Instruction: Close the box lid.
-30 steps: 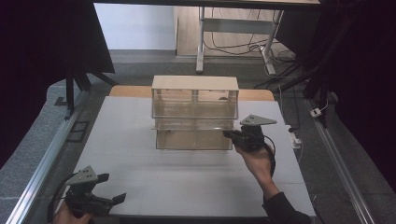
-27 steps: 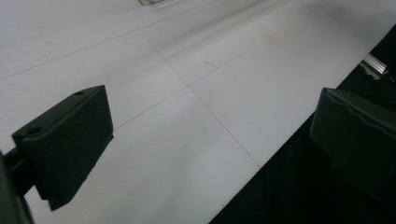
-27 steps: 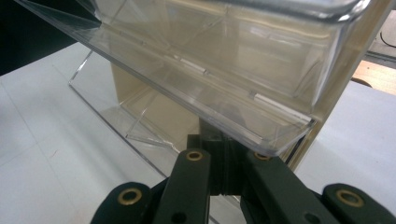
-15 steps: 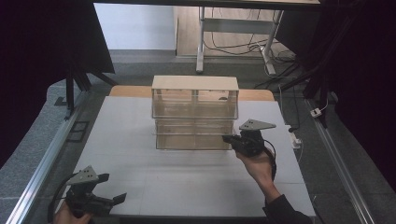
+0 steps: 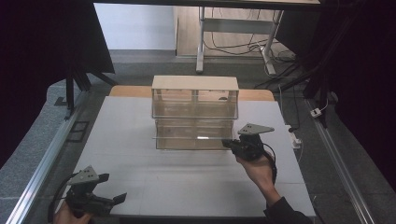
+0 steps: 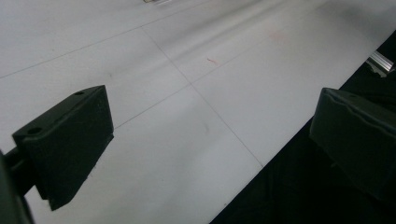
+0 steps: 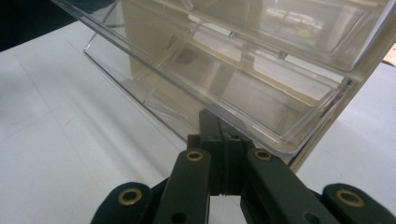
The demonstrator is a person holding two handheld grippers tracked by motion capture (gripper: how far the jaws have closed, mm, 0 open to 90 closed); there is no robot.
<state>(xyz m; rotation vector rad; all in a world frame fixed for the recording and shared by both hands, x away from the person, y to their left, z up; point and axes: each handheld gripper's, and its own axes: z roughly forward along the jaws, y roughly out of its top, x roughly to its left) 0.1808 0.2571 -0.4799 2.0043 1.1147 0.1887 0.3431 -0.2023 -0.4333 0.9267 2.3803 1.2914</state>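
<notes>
A clear plastic drawer cabinet [image 5: 194,100] with a pale top stands in the middle of the white table [image 5: 187,186]. Its lower drawer [image 5: 194,140] [image 7: 243,84] is pulled out toward the near side and looks empty. My right gripper [image 5: 229,143] [image 7: 223,135] is shut, its tips tucked against the right end of that drawer's front edge. Whether anything is pinched between the tips I cannot tell. At the near left corner of the table my left gripper [image 5: 113,187] [image 6: 210,130] is held low and open, with nothing between its jaws.
Metal rails [image 5: 46,158] run along both sides of the table. A white plug and cable [image 5: 317,112] lie off the right side. The table's dark front edge [image 6: 289,182] is just under the left gripper.
The right gripper has shifted slightly toward the near edge, staying at the drawer's front. The left gripper has not moved.
</notes>
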